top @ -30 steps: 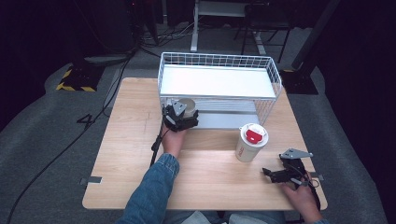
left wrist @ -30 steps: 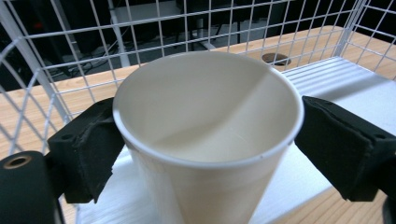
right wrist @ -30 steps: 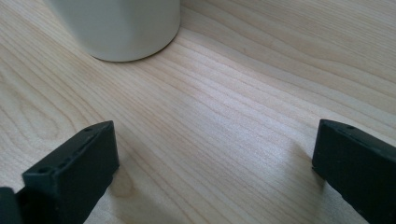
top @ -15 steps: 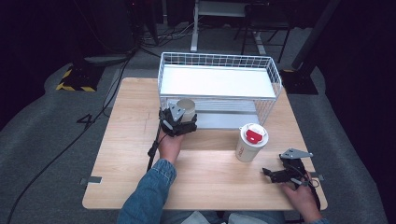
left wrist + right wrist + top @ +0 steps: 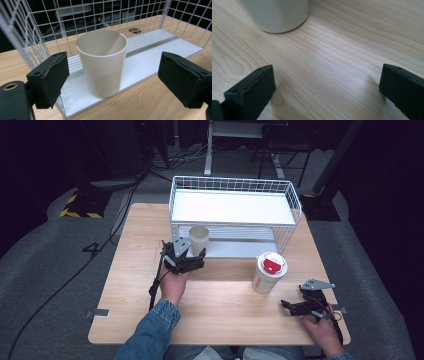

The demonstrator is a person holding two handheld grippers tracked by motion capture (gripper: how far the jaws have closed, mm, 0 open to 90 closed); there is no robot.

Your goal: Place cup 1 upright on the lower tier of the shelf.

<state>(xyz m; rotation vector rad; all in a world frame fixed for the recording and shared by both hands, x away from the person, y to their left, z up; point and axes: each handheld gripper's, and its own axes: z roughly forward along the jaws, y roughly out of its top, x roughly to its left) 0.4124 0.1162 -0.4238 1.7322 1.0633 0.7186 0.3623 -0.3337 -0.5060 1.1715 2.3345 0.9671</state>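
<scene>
Fingers of the left gripper (image 5: 113, 82) stand wide, having just been closing, clear of the beige cup (image 5: 102, 62) set on the wire rack's (image 5: 235, 207) lower shelf; placement appears done. Right gripper (image 5: 325, 92), also wide, rests near the lidded cup (image 5: 268, 272) left on the surface (image 5: 220, 315).
</scene>
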